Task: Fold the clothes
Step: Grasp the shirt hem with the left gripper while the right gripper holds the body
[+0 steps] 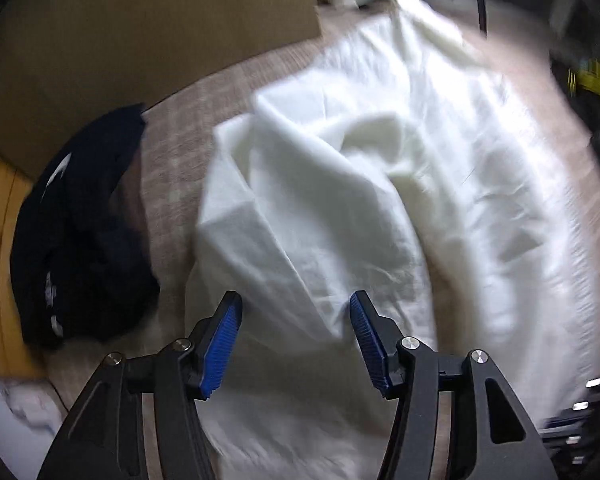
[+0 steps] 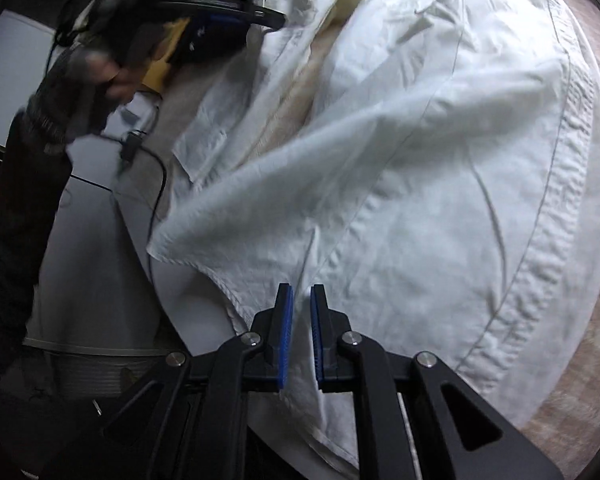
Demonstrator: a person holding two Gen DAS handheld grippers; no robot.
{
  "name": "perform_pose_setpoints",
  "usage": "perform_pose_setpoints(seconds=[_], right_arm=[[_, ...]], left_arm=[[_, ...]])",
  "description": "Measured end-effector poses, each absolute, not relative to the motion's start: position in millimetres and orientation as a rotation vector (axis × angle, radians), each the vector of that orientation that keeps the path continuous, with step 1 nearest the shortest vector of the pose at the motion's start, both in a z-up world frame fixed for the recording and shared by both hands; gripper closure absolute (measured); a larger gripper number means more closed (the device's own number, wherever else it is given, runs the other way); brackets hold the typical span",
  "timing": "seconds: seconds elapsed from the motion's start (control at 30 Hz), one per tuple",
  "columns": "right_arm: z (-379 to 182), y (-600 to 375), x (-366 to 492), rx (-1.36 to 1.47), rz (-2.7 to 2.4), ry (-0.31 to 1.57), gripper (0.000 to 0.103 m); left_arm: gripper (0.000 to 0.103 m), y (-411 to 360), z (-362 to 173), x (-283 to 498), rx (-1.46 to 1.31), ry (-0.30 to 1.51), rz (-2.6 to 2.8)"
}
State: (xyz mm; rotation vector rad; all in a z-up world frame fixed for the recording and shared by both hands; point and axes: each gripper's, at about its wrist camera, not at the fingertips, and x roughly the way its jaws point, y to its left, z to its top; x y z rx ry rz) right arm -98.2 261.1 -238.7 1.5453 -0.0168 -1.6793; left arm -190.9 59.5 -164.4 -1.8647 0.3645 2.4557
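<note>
A crumpled white shirt (image 1: 340, 184) lies spread over a beige padded surface (image 1: 172, 160). My left gripper (image 1: 296, 306) hovers just above the shirt's near folds, open, its blue pads (image 1: 222, 344) wide apart with nothing between them. In the right wrist view the same white shirt (image 2: 440, 140) fills the frame, seams and hem showing. My right gripper (image 2: 302, 294) is shut on a fold at the shirt's near edge, and cloth runs up between its fingers. The left gripper (image 2: 228, 4) appears at the top left there, held by a gloved hand (image 2: 96, 76).
A dark garment (image 1: 80, 232) with white print lies bunched left of the shirt. A brown cardboard box (image 1: 140, 28) stands behind it. A black cable (image 2: 156, 184) trails over the surface's left edge, above a pale floor (image 2: 92, 260). A dark sleeve (image 2: 16, 200) is at the far left.
</note>
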Motion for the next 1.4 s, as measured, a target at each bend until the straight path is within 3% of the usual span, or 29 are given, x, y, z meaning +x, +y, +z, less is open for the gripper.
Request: perform_pose_setpoints(seconds=[0.03, 0.07, 0.2, 0.37, 0.43, 0.47, 0.53, 0.57, 0.6, 0.73, 0.8, 0.83, 0.87, 0.93, 1.0, 1.03, 1.2, 1.4], right_arm=[[-240, 262, -96, 1.561, -1.695, -0.010, 0.094], [-241, 263, -94, 1.577, -1.711, -0.004, 0.093], [-243, 275, -87, 1.632, -1.761, -0.062, 0.093], [-241, 283, -82, 1.671, -1.825, -0.124, 0.093], [-239, 284, -80, 1.679, -1.848, -0.126, 0.093], [-238, 284, -80, 1.687, -1.854, -0.128, 0.093], [-237, 285, -79, 1.701, -1.865, -0.132, 0.093], [-236, 285, -79, 1.707, -1.869, -0.129, 0.093], [-235, 286, -79, 1.712, -1.873, -0.126, 0.093], [-232, 288, -80, 1.730, -1.883, -0.118, 0.094], [-231, 288, -80, 1.738, -1.888, -0.120, 0.094], [-231, 281, -81, 1.741, -1.893, -0.121, 0.094], [-231, 275, -82, 1.744, -1.897, -0.121, 0.094], [-229, 276, -82, 1.742, -1.903, -0.115, 0.093], [-228, 277, -81, 1.738, -1.910, -0.113, 0.093], [-228, 278, -80, 1.736, -1.913, -0.113, 0.093], [-225, 284, -78, 1.729, -1.919, -0.130, 0.093], [-223, 293, -78, 1.720, -1.923, -0.155, 0.093]], left_arm=[[0.077, 59, -171, -192, -1.847, 0.362, 2.434], [0.101, 57, -174, -192, -1.826, 0.359, 2.414], [0.103, 41, -173, -191, -1.735, 0.359, 2.367], [0.103, -15, -135, -197, -1.669, 0.358, 2.471], [0.102, -40, -121, -201, -1.635, 0.226, 2.489], [0.100, -51, -116, -202, -1.631, 0.116, 2.449], [0.082, -55, -115, -203, -1.633, 0.012, 2.362], [0.058, -52, -116, -202, -1.627, 0.020, 2.343], [0.044, -47, -118, -202, -1.613, 0.049, 2.344], [0.038, -20, -134, -215, -1.632, 0.086, 2.327], [0.029, 0, -149, -225, -1.661, 0.129, 2.300], [0.029, 11, -160, -229, -1.688, 0.214, 2.298], [0.031, 22, -173, -232, -1.717, 0.318, 2.297], [0.050, 35, -190, -231, -1.741, 0.362, 2.267], [0.095, 36, -187, -227, -1.710, 0.310, 2.254], [0.102, 35, -185, -226, -1.721, 0.326, 2.257], [0.102, 8, -147, -229, -1.696, 0.287, 2.309], [0.101, -33, -117, -251, -1.717, 0.461, 2.511]])
